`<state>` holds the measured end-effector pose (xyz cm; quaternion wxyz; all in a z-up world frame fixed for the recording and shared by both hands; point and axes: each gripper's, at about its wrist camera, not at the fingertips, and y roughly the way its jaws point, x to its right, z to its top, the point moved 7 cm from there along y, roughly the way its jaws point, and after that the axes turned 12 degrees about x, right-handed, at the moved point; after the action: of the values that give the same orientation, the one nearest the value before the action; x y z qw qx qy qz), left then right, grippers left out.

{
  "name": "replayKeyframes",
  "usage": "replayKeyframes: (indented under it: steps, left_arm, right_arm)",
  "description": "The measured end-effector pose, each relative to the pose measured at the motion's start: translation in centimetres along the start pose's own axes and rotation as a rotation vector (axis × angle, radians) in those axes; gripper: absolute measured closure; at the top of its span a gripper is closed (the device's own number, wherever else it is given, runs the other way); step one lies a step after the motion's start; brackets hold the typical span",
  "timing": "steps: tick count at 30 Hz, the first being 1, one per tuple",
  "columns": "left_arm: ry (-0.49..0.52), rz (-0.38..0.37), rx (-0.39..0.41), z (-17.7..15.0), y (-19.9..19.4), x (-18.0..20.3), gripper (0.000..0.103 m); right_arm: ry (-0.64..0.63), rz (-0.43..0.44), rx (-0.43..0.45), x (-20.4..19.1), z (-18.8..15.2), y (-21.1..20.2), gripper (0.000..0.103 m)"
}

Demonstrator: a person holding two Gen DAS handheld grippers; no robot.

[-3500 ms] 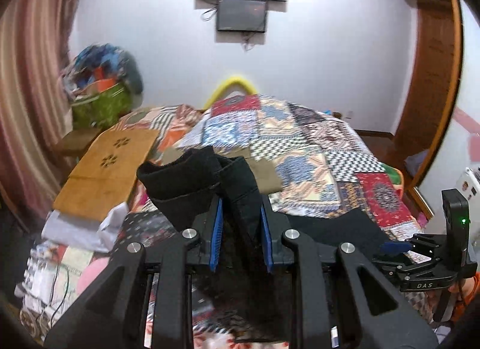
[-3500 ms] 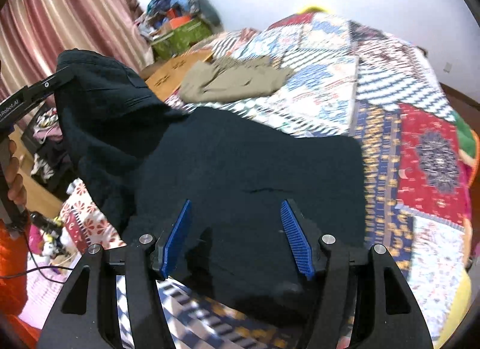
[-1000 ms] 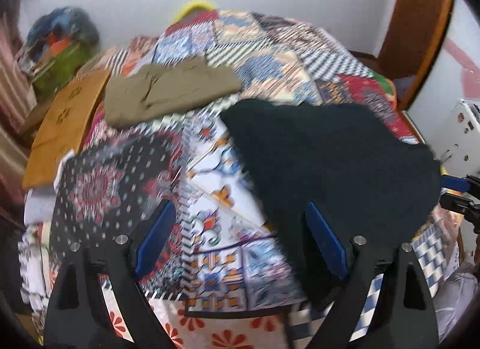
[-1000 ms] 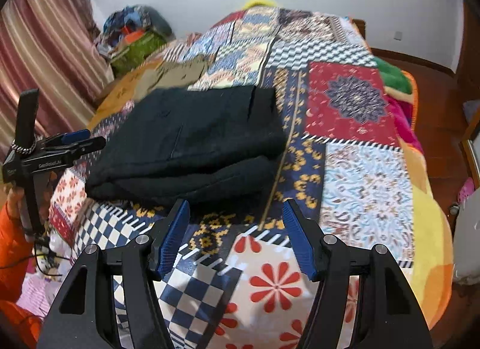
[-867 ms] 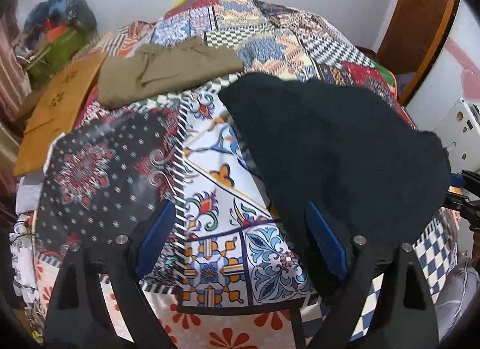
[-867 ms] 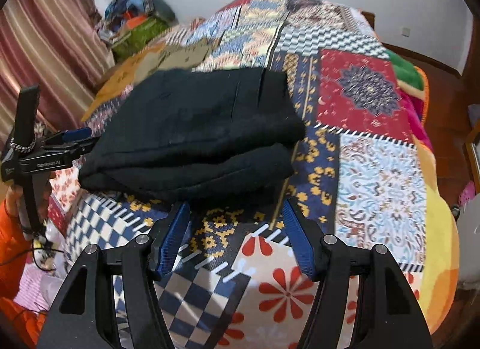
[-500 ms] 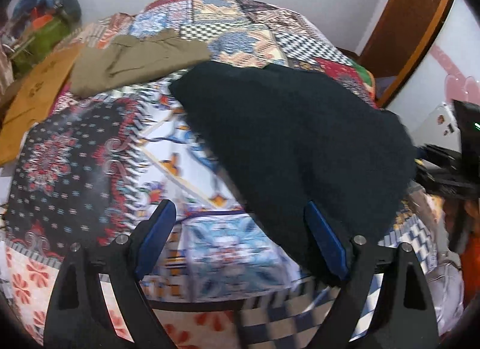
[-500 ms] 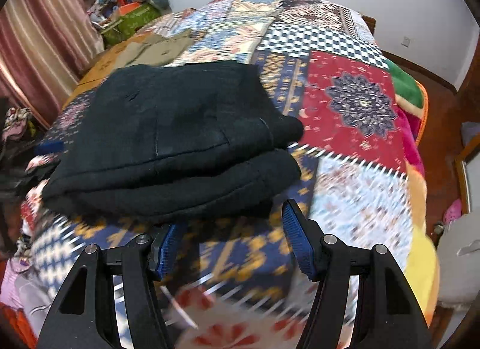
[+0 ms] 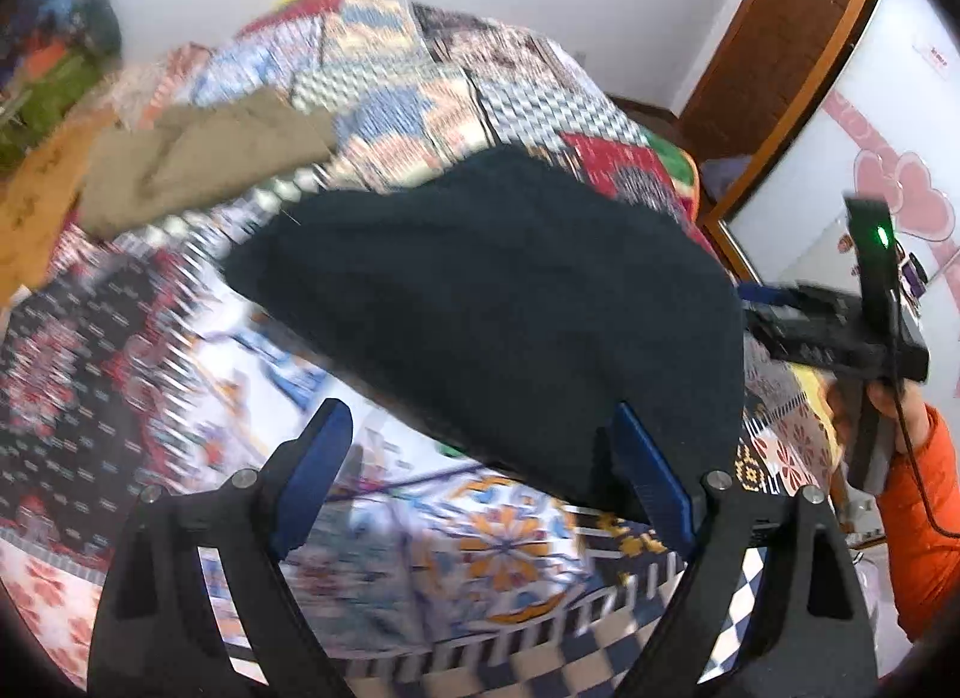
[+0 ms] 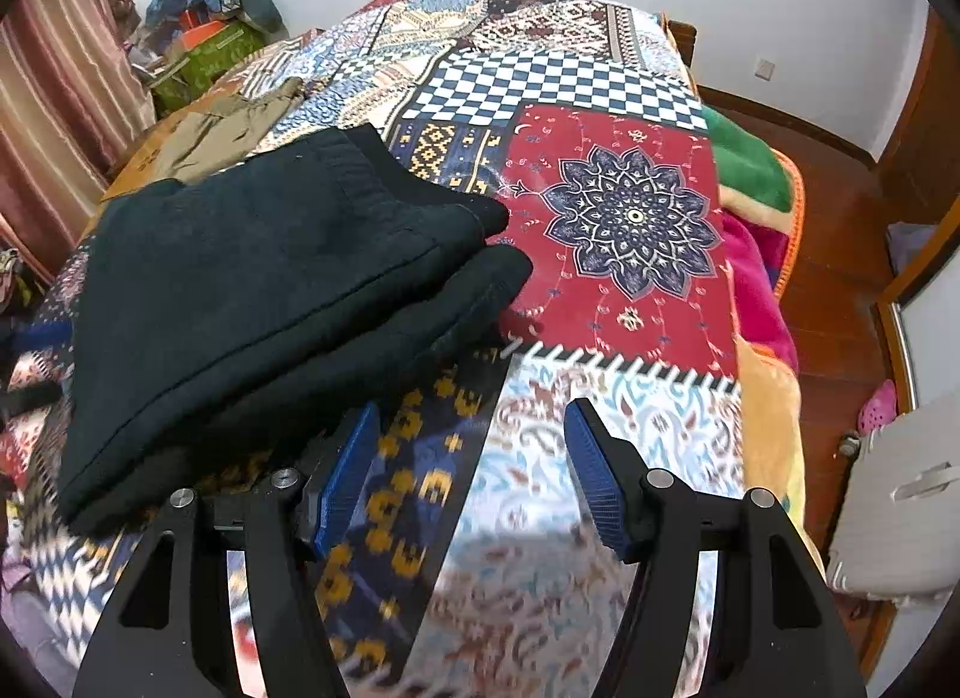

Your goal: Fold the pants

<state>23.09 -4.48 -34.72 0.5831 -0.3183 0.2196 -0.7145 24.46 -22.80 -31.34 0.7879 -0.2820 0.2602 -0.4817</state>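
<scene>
I have the dark, thick-knit folded pants (image 10: 264, 290) lying in a stacked bundle on the multicoloured patchwork bedspread (image 10: 630, 230), toward the near left part of the bed as seen from my right wrist camera. The fold shows two layers there: the upper layer's hemmed edge runs diagonally, and the lower layer sticks out past it toward the red medallion patch. My right gripper (image 10: 471, 473) hovers just off the bundle's near right edge with its blue-padded jaws spread wide and nothing between them; the left pad sits close to the cloth, and I cannot tell whether it touches. To the right of the pants the quilt is bare across the red and pale floral patches up to the bed's edge.

From my left wrist camera, the same pants (image 9: 510, 302) fill the middle, and my left gripper (image 9: 480, 470) is released too, jaws wide apart, its right pad at the near hem of the bundle and its left pad over bare quilt. The picture is motion-blurred. Well beyond the bundle lies a crumpled khaki-brown garment (image 9: 204, 158), apart from it. At the far right I see my right gripper (image 9: 828, 332) beside the bundle's edge.
</scene>
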Motion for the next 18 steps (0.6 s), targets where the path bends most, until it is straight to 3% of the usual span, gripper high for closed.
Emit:
replayKeyframes:
  steps: [5, 10, 14, 18]
  left_arm:
    - [0.03, 0.121, 0.097, 3.9, -2.1, -4.9, 0.014]
    - [0.011, 0.248, 0.114, 7.4, 0.1, -11.3, 0.014]
    - [-0.014, 0.246, 0.043, 7.6, 4.1, -14.4, 0.014]
    - [-0.039, 0.19, -0.059, 5.7, 7.7, -15.2, 0.015]
  right_arm:
    - [0.027, 0.046, 0.054, -1.8, 0.2, -3.2, 0.043]
    - [0.021, 0.124, 0.107, -5.8, 1.6, -5.2, 0.039]
    - [0.013, 0.176, 0.1, -8.8, 1.5, -4.8, 0.037]
    - [0.039, 0.213, 0.054, -10.7, 0.3, -3.0, 0.037]
